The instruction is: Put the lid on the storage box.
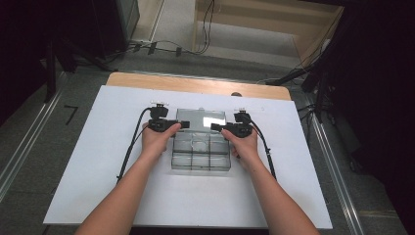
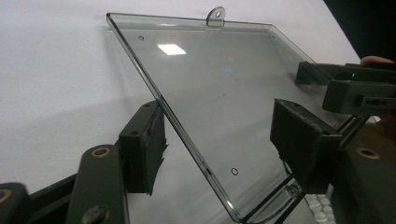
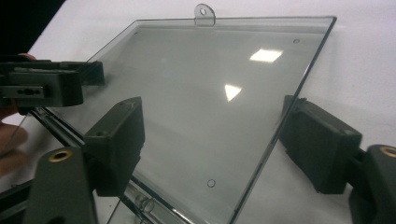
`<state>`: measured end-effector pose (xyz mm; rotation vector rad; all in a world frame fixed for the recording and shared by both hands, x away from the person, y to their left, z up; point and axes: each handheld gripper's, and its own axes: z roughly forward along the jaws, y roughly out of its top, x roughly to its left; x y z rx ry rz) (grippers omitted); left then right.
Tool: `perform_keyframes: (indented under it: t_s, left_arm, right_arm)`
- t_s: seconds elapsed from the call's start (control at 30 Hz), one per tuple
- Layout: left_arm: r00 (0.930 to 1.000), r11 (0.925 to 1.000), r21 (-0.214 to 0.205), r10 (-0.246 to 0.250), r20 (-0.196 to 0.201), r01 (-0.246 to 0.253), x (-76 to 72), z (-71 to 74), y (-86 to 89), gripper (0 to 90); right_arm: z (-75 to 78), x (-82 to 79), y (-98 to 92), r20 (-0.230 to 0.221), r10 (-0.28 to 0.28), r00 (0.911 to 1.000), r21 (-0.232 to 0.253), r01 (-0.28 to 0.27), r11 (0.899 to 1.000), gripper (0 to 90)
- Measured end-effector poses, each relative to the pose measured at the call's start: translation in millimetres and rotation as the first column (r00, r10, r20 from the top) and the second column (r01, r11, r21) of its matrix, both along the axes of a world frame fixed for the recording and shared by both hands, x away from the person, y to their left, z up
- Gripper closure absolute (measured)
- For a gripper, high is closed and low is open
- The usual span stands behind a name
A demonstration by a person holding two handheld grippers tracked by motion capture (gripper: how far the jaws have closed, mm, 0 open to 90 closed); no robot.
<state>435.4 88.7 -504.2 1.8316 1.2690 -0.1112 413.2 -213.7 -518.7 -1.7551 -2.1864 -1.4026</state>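
Both tools, L (image 1: 182,125) & R (image 1: 215,127), gape wide astride clear lid (image 2: 219,93); compartment box (image 1: 200,152) seen from high view.

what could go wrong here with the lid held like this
Each gripper, left gripper and right gripper, straddles a side edge of the clear lid with its jaws open, so the raised lid could drop shut. Pushing it back might also drag the light compartment box across the white sheet.
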Motion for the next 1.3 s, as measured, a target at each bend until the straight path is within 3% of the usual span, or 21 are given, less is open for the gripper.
perform_keyframes:
  t_s: [0.17,0.53,0.77,0.9,1.07,1.3]
  left_arm:
    - [1.0000,0.9995,-0.032,-0.005,0.008,0.005,-0.7,2.5,1.0,44.5]
    - [0.9967,0.9979,-0.065,-0.002,0.081,0.008,-5.7,12.5,8.5,59.7]
    - [0.9909,0.9970,-0.073,-0.014,0.134,0.024,-11.6,18.9,11.7,66.0]
    - [0.9860,0.9958,-0.082,-0.026,0.165,0.040,-15.0,20.1,14.6,69.1]
    - [0.9807,0.9972,-0.060,-0.034,0.193,0.046,-19.5,23.1,14.0,69.8]
    - [0.9809,0.9960,-0.069,-0.043,0.190,0.057,-19.2,25.1,11.7,63.5]
  right_arm:
    - [1.7,-0.3,-1.9,0.011,0.024,0.9997,0.033,-0.024,0.999,30.8]
    - [12.2,-6.9,-5.4,0.098,0.039,0.9944,0.020,-0.041,0.999,44.3]
    - [16.6,-13.3,-13.0,0.157,0.059,0.9858,0.037,-0.065,0.997,55.1]
    - [19.2,-17.8,-14.9,0.195,0.076,0.9779,0.020,-0.081,0.996,58.6]
    - [20.2,-24.0,-15.0,0.236,0.077,0.9686,0.001,-0.079,0.997,61.0]
    - [20.6,-28.2,-15.6,0.281,0.095,0.9550,-0.025,-0.092,0.995,62.7]
